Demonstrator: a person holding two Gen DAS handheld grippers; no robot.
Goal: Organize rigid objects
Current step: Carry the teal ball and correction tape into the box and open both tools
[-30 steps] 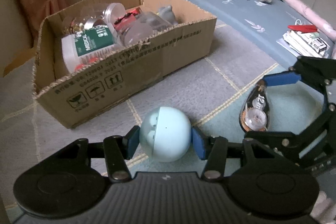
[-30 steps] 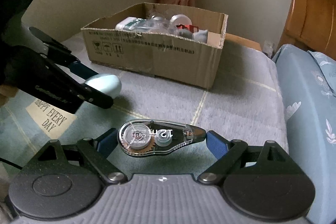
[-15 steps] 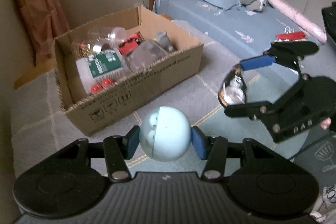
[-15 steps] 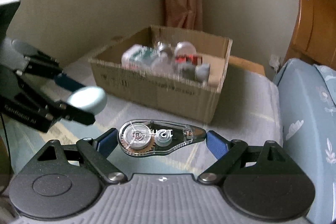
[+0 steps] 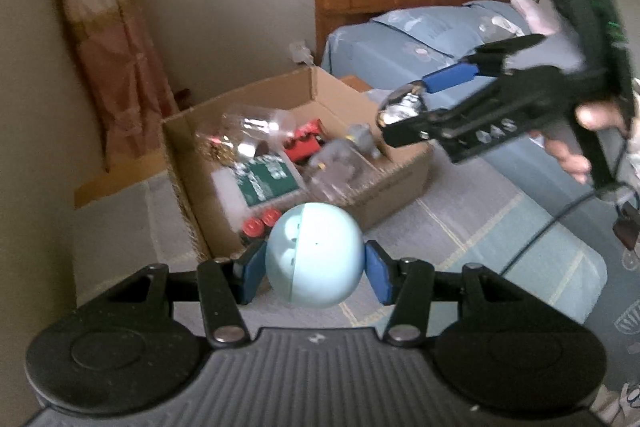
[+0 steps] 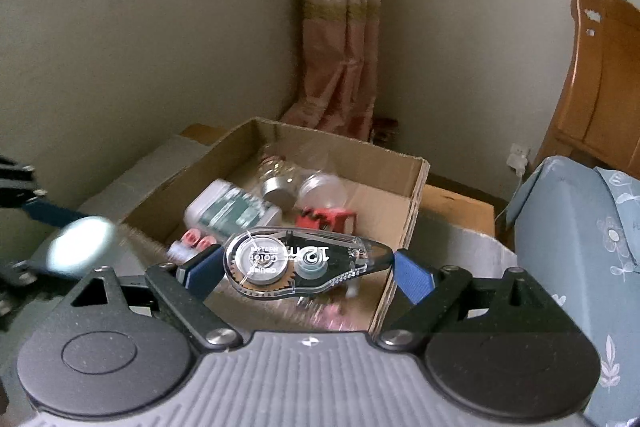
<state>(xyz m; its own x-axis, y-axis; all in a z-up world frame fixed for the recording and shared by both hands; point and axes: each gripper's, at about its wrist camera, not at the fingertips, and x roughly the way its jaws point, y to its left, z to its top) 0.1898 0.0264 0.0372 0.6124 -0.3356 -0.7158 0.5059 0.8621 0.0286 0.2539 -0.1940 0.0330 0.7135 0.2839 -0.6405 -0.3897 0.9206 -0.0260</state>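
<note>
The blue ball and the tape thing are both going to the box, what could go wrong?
The round pale blue ball is pinched only at its sides by the left tool, so it might slip out. The cardboard box already holds bottles, so the tape dispenser could land on them. Both tools are close together and might bump.
</note>
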